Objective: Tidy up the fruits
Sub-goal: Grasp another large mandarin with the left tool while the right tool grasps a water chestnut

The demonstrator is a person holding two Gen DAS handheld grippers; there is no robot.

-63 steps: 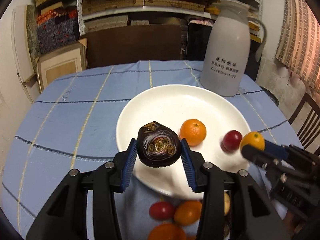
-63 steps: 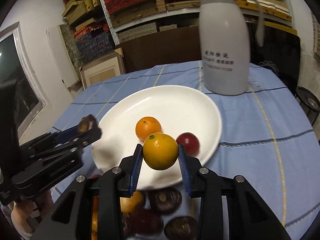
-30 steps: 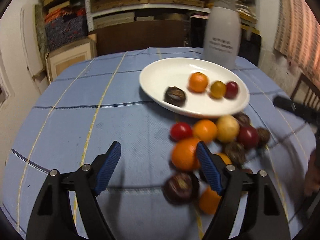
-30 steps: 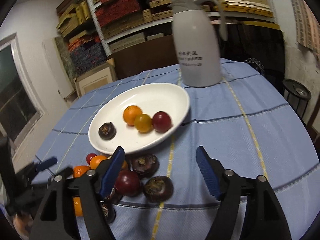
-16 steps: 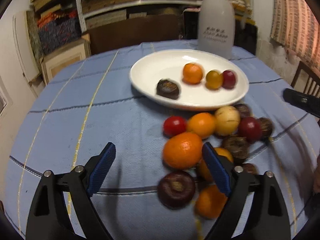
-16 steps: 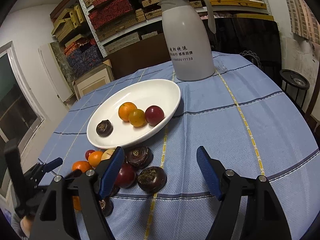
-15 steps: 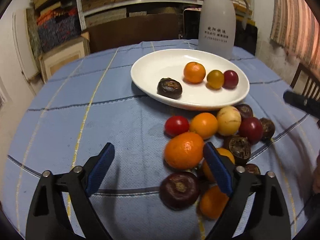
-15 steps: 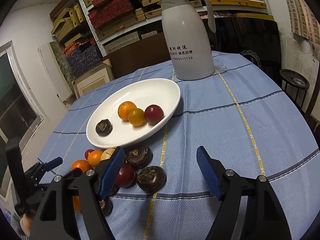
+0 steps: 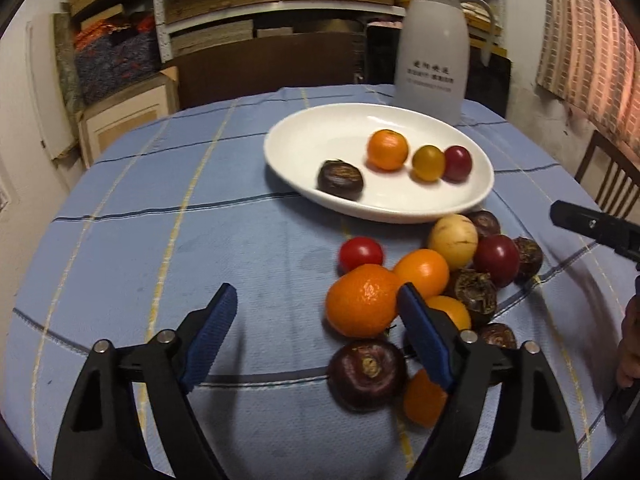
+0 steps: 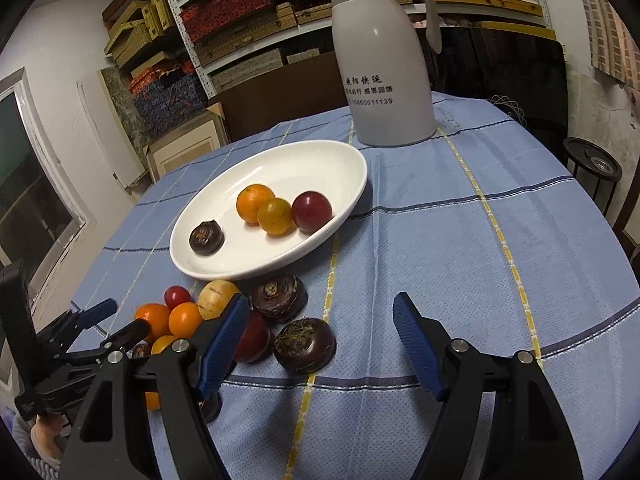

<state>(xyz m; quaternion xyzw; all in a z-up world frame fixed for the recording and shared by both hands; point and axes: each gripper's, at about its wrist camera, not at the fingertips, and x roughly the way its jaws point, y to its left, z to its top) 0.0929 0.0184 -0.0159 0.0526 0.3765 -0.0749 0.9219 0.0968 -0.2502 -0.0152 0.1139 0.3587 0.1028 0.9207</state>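
Plate (image 10: pixel 352 196): white, shallow, on the blue checked cloth (image 10: pixel 480 240); it carries one mandarin, one yellow tomato, one red tomato and one dark water chestnut (image 10: pixel 206 237)
Loose pile: on the cloth just in front of the plate's near rim, pieces touching one another
Big mandarin (image 9: pixel 361 300): nearest my left tongs; I judge it light, soft under a loose skin, so I'd take it across the widest part with a gentle squeeze
Red cherry tomato (image 9: pixel 360 253): smooth and probably slippery, thin-skinned (a hard pinch could split it)
Water chestnuts (image 10: pixel 305 345): dark, firm-looking, flattened; best held across the flat sides, little risk of bruising
Pale round fruit (image 9: pixel 453 237): touching the plate's rim or just short of it, I cannot tell which
Left tongs (image 9: pixel 318 338): jaws spread wide, holding nothing; the right pad sits against or just in front of the big mandarin (contact unclear)
Right tongs (image 10: pixel 320 340): jaws equally wide apart, empty, above the cloth; left pad overlaps the dark red fruit (image 10: pixel 252 336) in view
Thermos jug (image 10: pixel 386 60): standing behind the plate, well apart from the pile
Progress, my estimate: four pieces plated, most of the pile not yet moved
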